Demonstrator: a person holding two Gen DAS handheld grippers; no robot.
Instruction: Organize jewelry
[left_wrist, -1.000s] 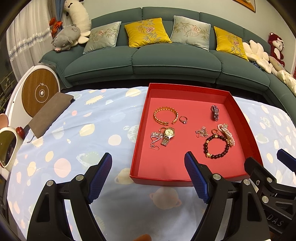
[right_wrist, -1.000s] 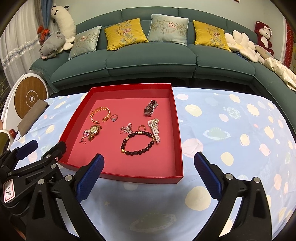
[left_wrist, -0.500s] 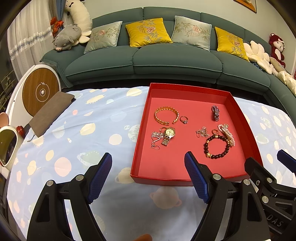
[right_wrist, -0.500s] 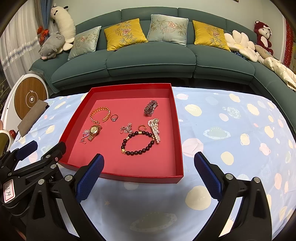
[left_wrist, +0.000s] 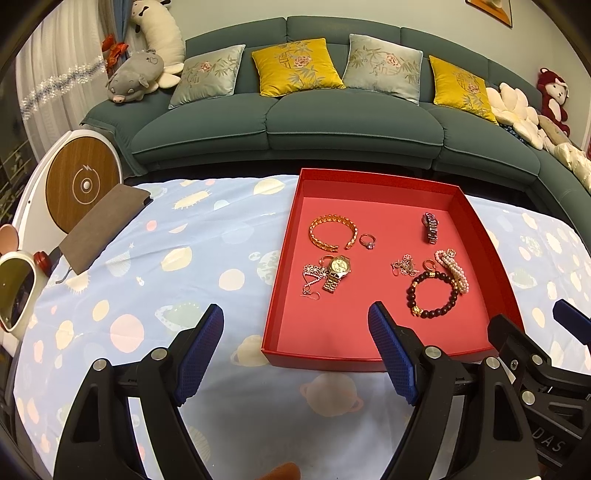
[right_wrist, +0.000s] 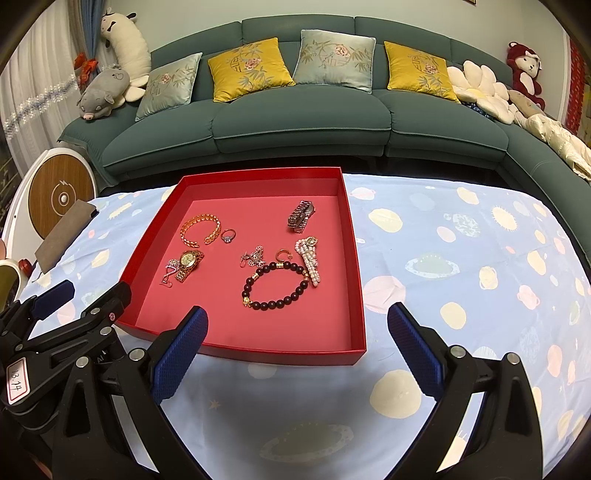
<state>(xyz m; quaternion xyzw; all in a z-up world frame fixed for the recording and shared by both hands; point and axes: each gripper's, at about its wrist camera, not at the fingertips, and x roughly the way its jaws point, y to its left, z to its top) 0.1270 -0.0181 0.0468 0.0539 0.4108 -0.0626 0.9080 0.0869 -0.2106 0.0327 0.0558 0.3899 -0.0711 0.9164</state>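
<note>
Hovering: both hand-held grippers spread wide | left view only: mirror (left_wrist: 14, 291) | jewelry in red tray (right_wrist: 258, 173)

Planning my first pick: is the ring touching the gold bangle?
Apart. The right wrist view shows red tray floor between the ring and the gold bangle's open end.

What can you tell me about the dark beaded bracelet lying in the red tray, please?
The dark beaded bracelet is a closed loop of round, glossy, near-black beads with a few gold accent beads and a small gold charm at its lower left. It lies flat on the floor of the red tray, in the right half, nearer the front. The pearl bracelet meets it at the upper right, and a small gold ring sits against its top. Neither gripper touches it.
</note>
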